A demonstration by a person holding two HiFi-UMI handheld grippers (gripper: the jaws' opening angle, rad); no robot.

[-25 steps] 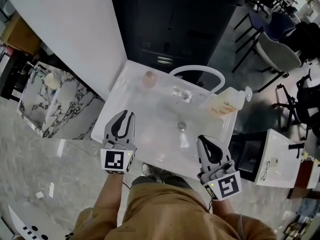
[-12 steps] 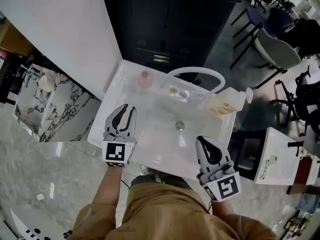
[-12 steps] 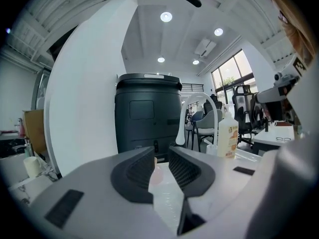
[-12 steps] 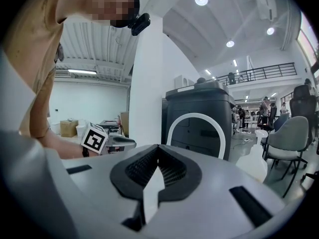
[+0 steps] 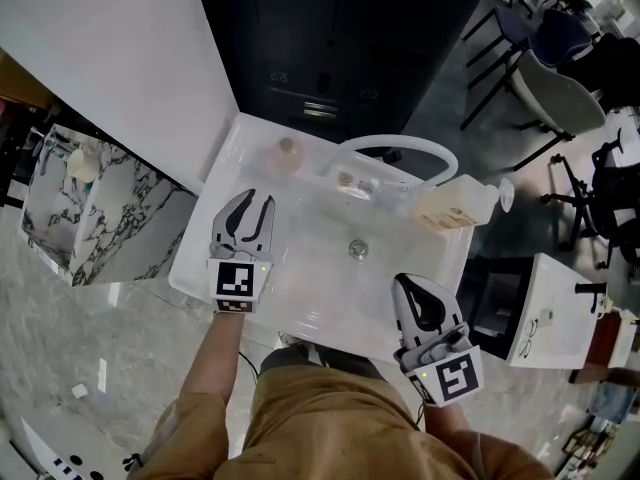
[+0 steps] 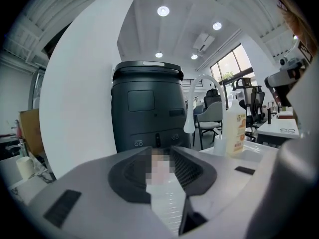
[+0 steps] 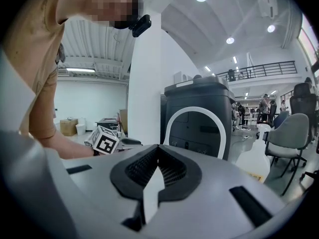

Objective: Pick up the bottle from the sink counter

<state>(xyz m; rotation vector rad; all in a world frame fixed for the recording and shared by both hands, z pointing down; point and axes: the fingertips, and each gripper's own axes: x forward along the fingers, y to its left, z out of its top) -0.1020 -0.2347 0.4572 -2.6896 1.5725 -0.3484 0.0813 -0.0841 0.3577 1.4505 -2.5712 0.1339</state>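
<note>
An open office floor lies all round: a white pillar [image 5: 110, 58] at the left, a dark bin [image 5: 330, 48] behind the counter [image 5: 200, 260], chairs [image 5: 560, 68] at the right. The counter's near edge is hidden under the person's arms and body.

The bottle [image 5: 288, 152] stands upright at the counter's back left corner, near the rim, small and pale in the head view. The left gripper view does not show it clearly.

The left tool [image 5: 255, 206] hangs over the basin's left side with bare white room between it and the bottle. It has come forward since the earlier frame. Its jaws have just been opening and stand partly apart, holding nothing.

The faucet [image 5: 400, 143] arches over the back rim. The soap bottle [image 5: 455, 206] sits at the right rim.

The right tool [image 5: 408, 283] is at the basin's near right edge, about where it was, jaw tips together and empty.
</note>
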